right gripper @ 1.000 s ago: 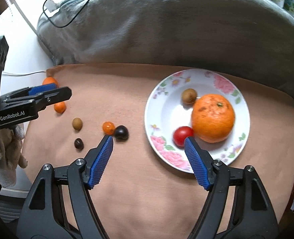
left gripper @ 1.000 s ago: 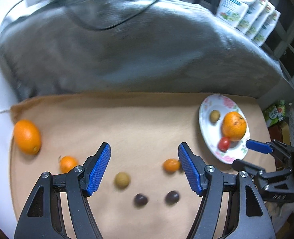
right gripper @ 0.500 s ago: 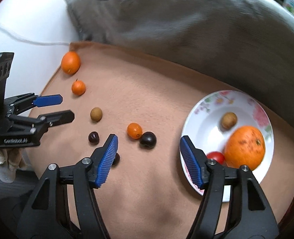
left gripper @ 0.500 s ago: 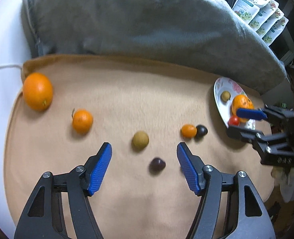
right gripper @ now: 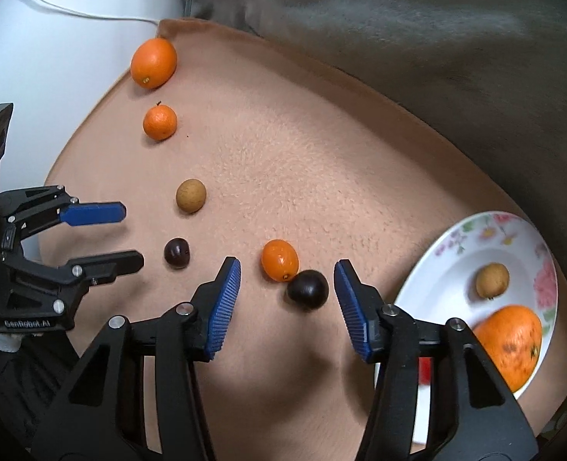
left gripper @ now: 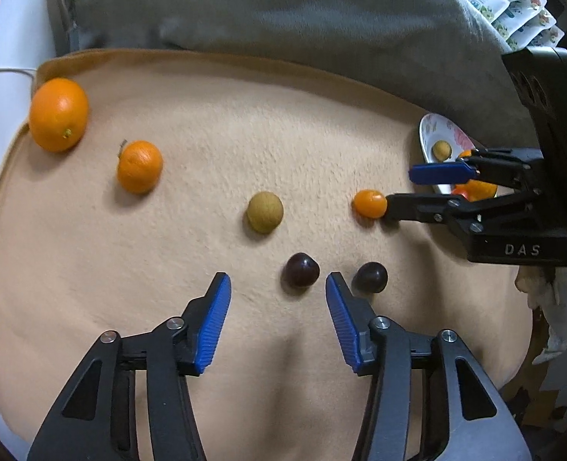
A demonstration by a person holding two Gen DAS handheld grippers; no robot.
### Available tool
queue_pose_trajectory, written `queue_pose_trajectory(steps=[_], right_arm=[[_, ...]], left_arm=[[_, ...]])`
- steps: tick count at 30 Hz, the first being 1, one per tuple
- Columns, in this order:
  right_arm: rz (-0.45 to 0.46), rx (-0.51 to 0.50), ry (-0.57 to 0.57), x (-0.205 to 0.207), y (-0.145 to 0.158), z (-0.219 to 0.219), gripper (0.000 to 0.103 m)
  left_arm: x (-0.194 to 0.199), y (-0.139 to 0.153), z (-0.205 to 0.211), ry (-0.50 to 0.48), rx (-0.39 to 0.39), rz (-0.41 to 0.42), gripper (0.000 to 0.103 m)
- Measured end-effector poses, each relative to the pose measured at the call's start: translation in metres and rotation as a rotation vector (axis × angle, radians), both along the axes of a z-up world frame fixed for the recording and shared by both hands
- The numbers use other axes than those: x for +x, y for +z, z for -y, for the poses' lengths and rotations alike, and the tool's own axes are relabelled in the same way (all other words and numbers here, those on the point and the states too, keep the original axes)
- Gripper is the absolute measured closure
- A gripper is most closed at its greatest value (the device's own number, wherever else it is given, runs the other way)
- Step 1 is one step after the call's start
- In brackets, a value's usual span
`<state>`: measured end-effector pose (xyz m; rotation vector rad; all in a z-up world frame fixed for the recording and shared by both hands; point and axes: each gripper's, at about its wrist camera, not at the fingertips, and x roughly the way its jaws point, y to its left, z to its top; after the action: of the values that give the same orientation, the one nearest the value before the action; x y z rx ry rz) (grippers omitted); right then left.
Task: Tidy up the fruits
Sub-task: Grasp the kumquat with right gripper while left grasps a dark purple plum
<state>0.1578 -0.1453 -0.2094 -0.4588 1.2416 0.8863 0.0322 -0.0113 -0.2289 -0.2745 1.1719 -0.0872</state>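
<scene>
Six fruits loose on the blanket (left gripper: 168, 269), three on the plate (right gripper: 460, 246). Step in hand, as I read it: two-handed pick of small fruit to move onto the plate.

Left gripper (left gripper: 277, 288): jaws closing, about a third open, nothing held. Left grape (left gripper: 300, 269) sits just ahead of the tips, toward the right pad, not yet between them. Second grape (left gripper: 369, 277) lies outside that pad at 3 o'clock.

Right gripper (right gripper: 287, 282): jaws closing, similar gap, nothing held. That second grape (right gripper: 307, 290) is between the tips near the right pad, touching the kumquat (right gripper: 280, 260) at its 10 o'clock.

Other loose fruit, left view: orange (left gripper: 58, 114) at 10 o'clock by the blanket edge, tangerine (left gripper: 140, 166) next, longan (left gripper: 265, 212) mid. Plate in right view at 4 o'clock, holding a longan, a big orange and something red half hidden behind the finger.

Next: left needs to push forward and shift right to centre its grape before the pads meet. Right should close on the grape alone; the kumquat may get nudged or pinched.

Versus a second ago: both jaws were much wider and higher. Left then looked across the whole blanket with the plate in full view; now only a sliver of plate shows behind the right gripper. Right has swung off the plate onto the grape-kumquat pair.
</scene>
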Motion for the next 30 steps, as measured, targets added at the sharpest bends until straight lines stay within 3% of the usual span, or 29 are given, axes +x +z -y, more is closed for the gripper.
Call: queue_pose_trajectory(steps=[2,24,30], right_arm=[[-0.01,-0.009,0.012,0.001,-0.005,-0.003,0.054],[-0.029,-0.062,0.098,0.008,-0.029,-0.033,0.065],[-0.028,-0.067,0.094,0.006,-0.032,-0.035,0.076]], left_arm=[[0.002,-0.004,0.002,-0.001,-0.011,-0.008,0.062],[0.026,-0.029,0.029,-0.032,-0.038,-0.06,0.072],[0.028,-0.032,0.029,-0.03,-0.034,-0.064,0.079]])
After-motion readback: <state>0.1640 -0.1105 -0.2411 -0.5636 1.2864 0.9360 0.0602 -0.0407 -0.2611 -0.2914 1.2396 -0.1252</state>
